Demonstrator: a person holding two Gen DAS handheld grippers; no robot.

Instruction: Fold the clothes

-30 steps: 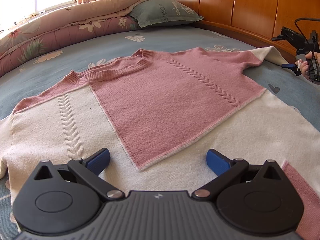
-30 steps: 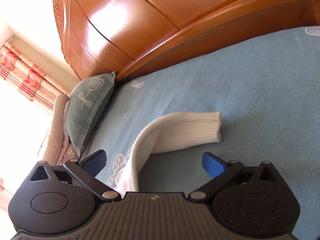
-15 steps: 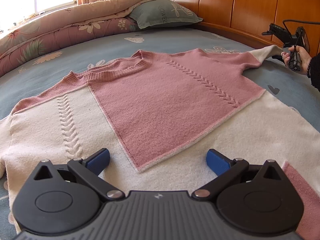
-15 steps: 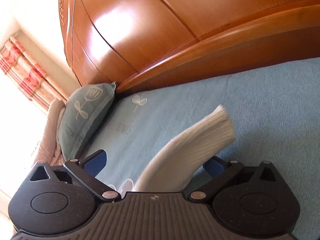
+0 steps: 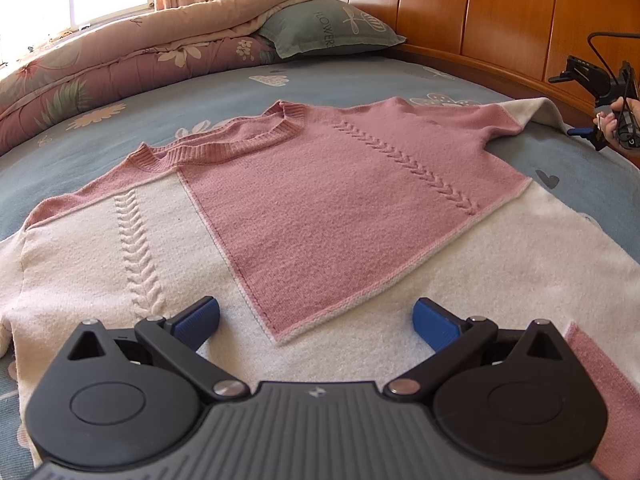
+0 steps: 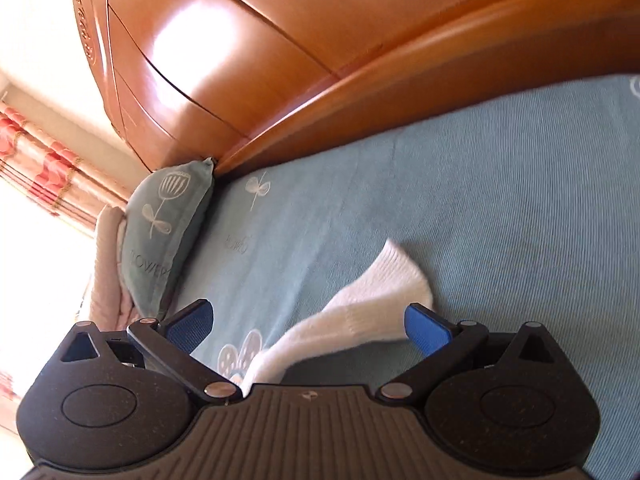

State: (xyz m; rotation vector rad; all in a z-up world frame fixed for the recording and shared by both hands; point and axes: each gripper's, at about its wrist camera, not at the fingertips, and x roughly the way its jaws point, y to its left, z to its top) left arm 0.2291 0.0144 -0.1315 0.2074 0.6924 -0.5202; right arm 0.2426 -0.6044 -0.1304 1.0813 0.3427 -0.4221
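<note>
Lying flat, sweater (image 5: 320, 208) collar toward pillow (image 5: 328, 28), claws apart

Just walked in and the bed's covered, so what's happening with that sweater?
A person is folding a pink and cream sweater that lies spread flat on the blue bedsheet. The left gripper hovers open over the lower cream part, gripping nothing. The right gripper is open around the cream sleeve, whose cuff lies against one finger. In the left view the sleeve appears to rise off the bed near the wooden headboard. No fold is visible yet.
</note>
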